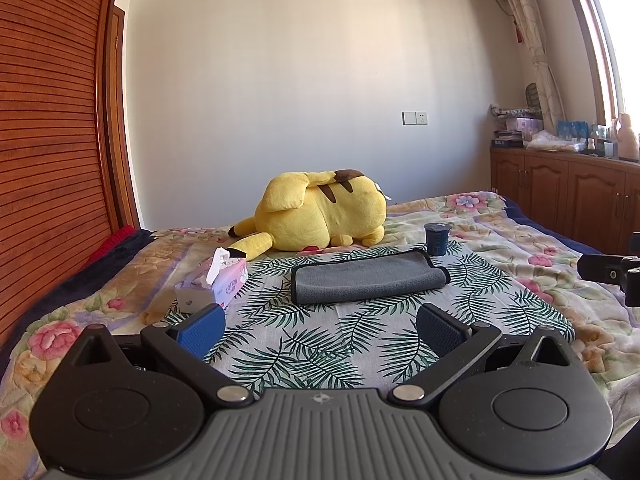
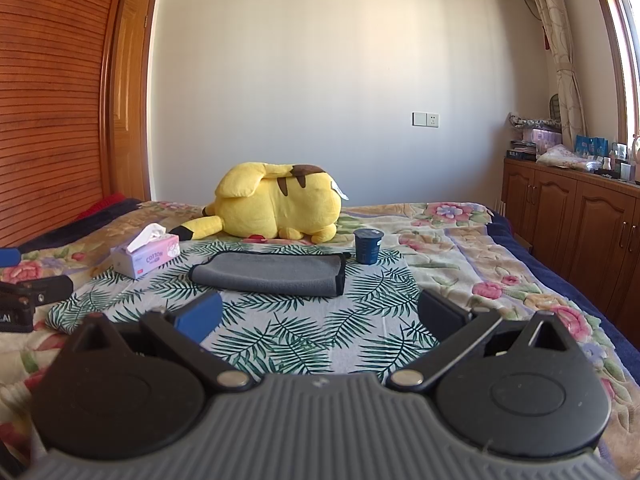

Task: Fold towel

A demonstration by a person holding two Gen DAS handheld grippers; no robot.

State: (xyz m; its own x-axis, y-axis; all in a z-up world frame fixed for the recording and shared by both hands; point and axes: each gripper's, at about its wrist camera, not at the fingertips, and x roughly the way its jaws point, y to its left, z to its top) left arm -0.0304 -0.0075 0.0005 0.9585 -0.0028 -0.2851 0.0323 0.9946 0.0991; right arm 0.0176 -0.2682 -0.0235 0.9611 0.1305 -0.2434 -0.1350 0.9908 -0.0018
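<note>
Where the leaf-print cloth [image 1: 320,344] covers the bed, a folded grey towel [image 1: 366,278] lies ahead of both grippers, untouched. Left gripper [image 1: 320,330] and right gripper [image 2: 320,320] hold nothing, fingers spread wide. A dark cup [image 2: 368,246] stands just beyond the towel, with a tissue box [image 1: 218,286] at its left.

Counts on inspection: one grey towel [image 1: 368,282] is lying folded on one palm-leaf print cloth [image 1: 320,344]. One yellow Pikachu plush [image 1: 320,216] is lying behind it. One pink tissue box [image 1: 218,286] is sitting left of the towel, with one tissue sticking out of its top. One dark blue cup [image 1: 437,239] is standing at the towel's far right corner. One floral bedspread [image 1: 520,240] is covering one bed. Two claws are showing: the left claw [image 1: 320,328] and the right claw [image 2: 320,314], each carrying two blue pads, both gaping wide. One wall socket plate [image 1: 415,118] is showing on the far wall.
</note>
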